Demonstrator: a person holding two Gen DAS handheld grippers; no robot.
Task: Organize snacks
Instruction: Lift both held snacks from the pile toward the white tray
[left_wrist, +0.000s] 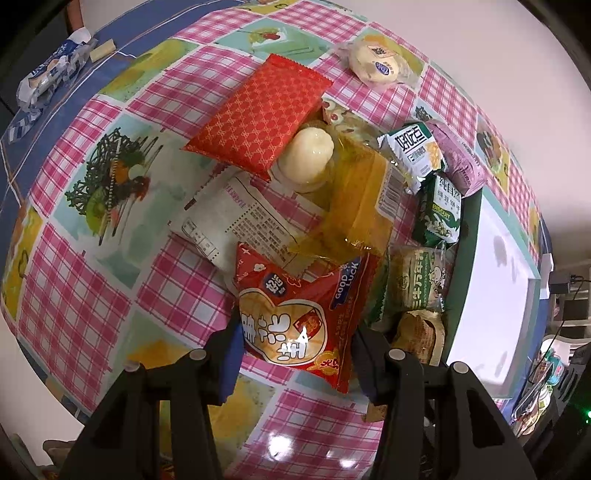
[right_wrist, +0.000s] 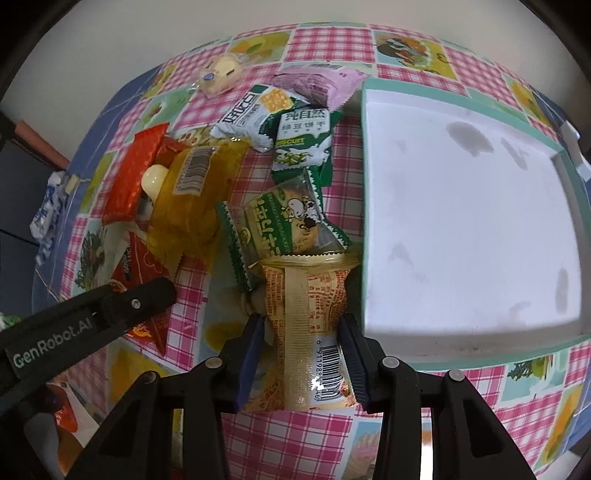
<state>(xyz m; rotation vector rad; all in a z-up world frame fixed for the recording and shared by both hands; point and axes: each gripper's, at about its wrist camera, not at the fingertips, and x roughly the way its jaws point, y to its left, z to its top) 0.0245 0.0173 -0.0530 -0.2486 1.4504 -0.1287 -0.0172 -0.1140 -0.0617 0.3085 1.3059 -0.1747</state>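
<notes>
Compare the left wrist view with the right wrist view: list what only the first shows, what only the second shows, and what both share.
Only the left wrist view: the left gripper around the red heart-print packet, and the white label-printed packet.
Only the right wrist view: the right gripper around the tan barcoded packet, and the whole white tray.
Both: the checked tablecloth, the red patterned packet, the green biscuit packet and the purple packet.

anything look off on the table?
Snacks lie jumbled in a heap beside the tray, overlapping each other; the tray holds none, only dark smudges. One blue-white packet lies apart by the far table edge. No spill or tear visible.
</notes>
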